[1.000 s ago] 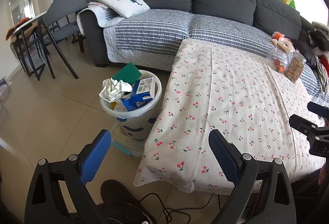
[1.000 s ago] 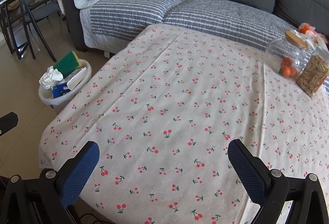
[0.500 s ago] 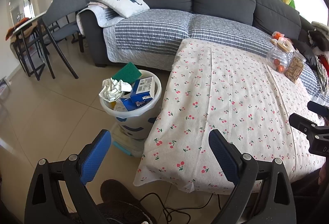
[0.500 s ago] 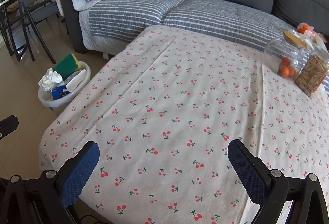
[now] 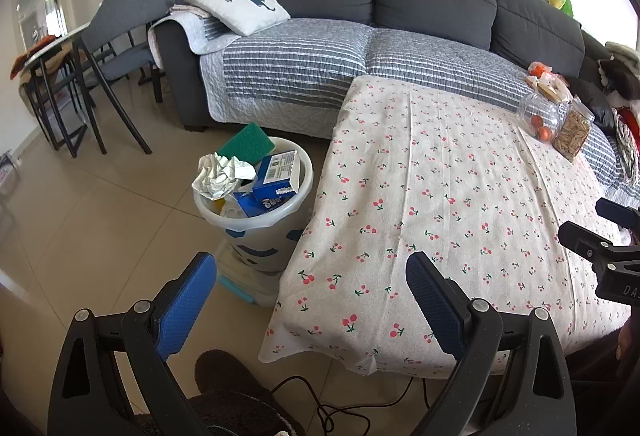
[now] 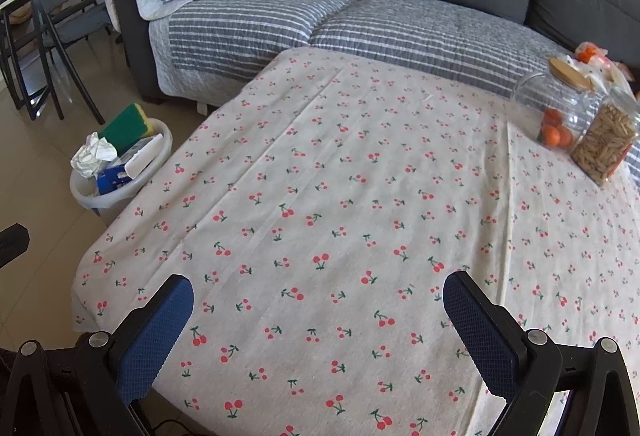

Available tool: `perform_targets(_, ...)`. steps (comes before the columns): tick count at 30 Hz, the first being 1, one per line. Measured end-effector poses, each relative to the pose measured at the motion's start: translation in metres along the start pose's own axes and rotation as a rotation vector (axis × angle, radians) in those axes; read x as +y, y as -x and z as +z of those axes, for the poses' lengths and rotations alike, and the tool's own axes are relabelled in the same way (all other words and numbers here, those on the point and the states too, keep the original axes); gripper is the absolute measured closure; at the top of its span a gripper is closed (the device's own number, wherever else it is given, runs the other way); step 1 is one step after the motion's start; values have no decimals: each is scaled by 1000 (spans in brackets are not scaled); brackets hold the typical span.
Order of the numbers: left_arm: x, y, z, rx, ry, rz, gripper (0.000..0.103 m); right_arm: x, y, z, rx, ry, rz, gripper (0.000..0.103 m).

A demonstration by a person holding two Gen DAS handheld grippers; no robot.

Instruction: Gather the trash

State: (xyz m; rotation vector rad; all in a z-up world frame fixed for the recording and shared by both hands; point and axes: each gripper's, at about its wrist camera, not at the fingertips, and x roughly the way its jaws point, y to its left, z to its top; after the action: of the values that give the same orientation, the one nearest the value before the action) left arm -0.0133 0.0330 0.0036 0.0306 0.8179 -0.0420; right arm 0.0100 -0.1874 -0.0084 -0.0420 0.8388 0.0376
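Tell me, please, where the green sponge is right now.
The green sponge sits atop the full trash bin on the floor, left of the cherry-print table, before the sofa.

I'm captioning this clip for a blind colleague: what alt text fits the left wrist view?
A full white trash bin stands on the floor beside a table under a cherry-print cloth, holding a green sponge, crumpled paper and blue boxes. The left gripper is open and empty.

Both wrist views face the sofa [image 5: 400,48] across the tablecloth [image 6: 340,216] (left one further back, floorward).

Only legible txt: "DA" on the right claw [image 5: 618,260] body; blue box [image 5: 276,182] print too blurry.
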Motion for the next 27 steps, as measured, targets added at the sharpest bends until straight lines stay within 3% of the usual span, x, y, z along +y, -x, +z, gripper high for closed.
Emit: perform_targets(27,-5,3,5,-34,-9,6,6,-11,6,1,-32,-30,-28,1)
